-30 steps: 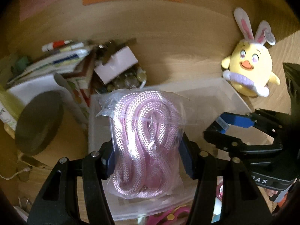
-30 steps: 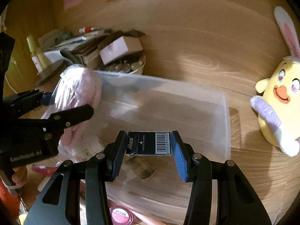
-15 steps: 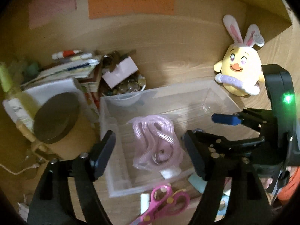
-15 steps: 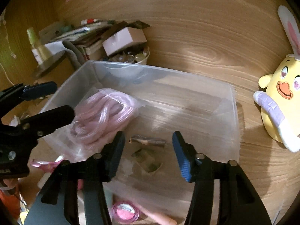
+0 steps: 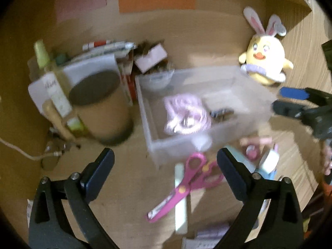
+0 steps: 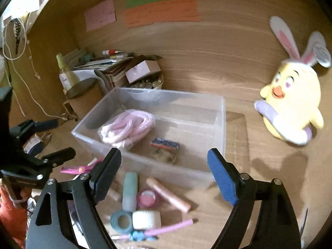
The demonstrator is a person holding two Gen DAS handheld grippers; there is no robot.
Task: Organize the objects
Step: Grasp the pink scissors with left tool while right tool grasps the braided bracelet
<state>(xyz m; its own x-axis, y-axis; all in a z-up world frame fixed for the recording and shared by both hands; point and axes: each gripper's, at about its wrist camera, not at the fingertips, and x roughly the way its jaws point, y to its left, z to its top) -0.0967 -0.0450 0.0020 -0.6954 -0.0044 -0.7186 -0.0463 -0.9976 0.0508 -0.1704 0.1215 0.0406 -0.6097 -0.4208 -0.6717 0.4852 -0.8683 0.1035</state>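
My left tongs [image 5: 165,167] and right tongs [image 6: 164,174] have just been opening and stand wide, gripping nothing; rope bundle [image 6: 127,126] and small packet [image 6: 165,144] lie in the clear bin [image 6: 220,124].

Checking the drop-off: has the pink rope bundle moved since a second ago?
Yes. The pink rope bundle left the left gripper, whose jaws have just been opening, and now lies inside the clear bin.

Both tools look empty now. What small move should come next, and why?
Probably lower the left tool onto the pink scissors lying just beneath it. Both tools have just been opening with nothing between their jaws; the pink rope and small box already lie in the clear bin.
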